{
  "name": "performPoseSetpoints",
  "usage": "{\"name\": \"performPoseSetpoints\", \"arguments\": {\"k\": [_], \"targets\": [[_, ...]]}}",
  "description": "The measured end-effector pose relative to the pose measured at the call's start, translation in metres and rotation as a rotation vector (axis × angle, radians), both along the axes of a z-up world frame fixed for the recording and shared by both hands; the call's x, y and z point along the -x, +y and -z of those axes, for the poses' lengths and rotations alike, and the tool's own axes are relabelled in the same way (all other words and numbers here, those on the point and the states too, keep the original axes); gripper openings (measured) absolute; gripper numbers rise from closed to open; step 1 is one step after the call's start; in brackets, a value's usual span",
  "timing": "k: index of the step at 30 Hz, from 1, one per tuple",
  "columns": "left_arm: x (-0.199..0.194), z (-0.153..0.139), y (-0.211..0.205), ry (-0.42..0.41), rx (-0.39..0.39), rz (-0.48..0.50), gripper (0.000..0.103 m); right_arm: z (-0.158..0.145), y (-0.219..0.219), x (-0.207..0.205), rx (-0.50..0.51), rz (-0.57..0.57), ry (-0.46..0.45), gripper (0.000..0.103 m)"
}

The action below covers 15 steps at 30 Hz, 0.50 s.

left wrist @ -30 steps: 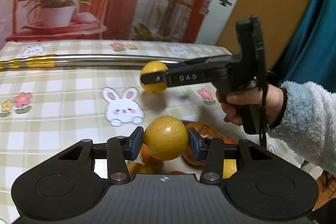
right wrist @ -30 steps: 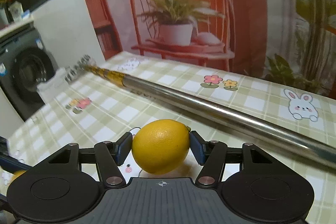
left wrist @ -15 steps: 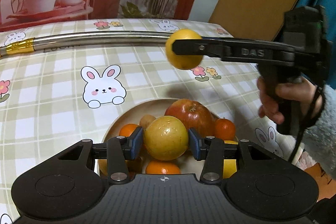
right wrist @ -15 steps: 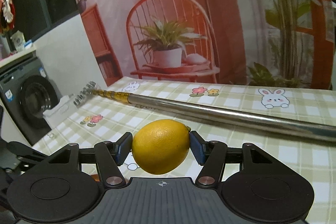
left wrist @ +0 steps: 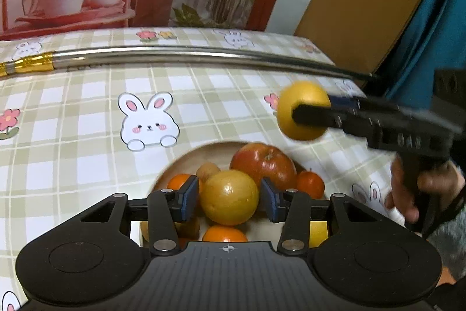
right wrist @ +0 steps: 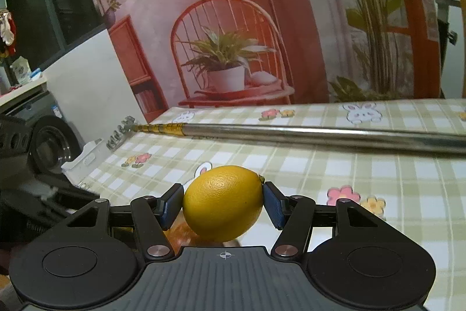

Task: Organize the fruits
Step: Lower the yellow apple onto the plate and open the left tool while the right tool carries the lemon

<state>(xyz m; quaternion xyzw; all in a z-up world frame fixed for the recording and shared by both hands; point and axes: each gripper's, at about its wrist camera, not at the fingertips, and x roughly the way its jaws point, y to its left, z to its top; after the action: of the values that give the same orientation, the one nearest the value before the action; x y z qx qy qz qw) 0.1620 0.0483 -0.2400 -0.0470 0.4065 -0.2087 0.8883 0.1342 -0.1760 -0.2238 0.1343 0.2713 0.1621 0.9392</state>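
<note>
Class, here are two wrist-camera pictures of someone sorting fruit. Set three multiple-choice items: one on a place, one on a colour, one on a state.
1. Where does the metal rod lie?
A. on the tablecloth
B. in the bowl
C. on the chair
2. What colour is the apple?
A. green
B. red
C. purple
3. The right gripper is
A. open, holding nothing
B. out of view
C. shut on a lemon

Answers: 1 A, it crosses the checked cloth; 2 B, red skin among oranges; 3 C, both pads press the lemon.

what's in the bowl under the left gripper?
In the bowl: a red apple, several oranges, a small brown fruit. The left gripper and the yellow fruit it holds cover the middle and near side; anything there is hidden.
</note>
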Motion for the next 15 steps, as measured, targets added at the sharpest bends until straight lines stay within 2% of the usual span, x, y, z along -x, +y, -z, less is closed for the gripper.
{"name": "performPoseSetpoints", "arguments": {"k": [11,15], "targets": [[0.026,-0.028,0.02,-0.078,0.018,-0.154,0.05,-0.011,0.023,0.04,0.041,-0.018,0.02,0.055],[0.042,-0.037,0.026,-0.106,-0.021,-0.237,0.054,-0.014,0.039,0.045,0.059,-0.045,0.042,0.056]]}}
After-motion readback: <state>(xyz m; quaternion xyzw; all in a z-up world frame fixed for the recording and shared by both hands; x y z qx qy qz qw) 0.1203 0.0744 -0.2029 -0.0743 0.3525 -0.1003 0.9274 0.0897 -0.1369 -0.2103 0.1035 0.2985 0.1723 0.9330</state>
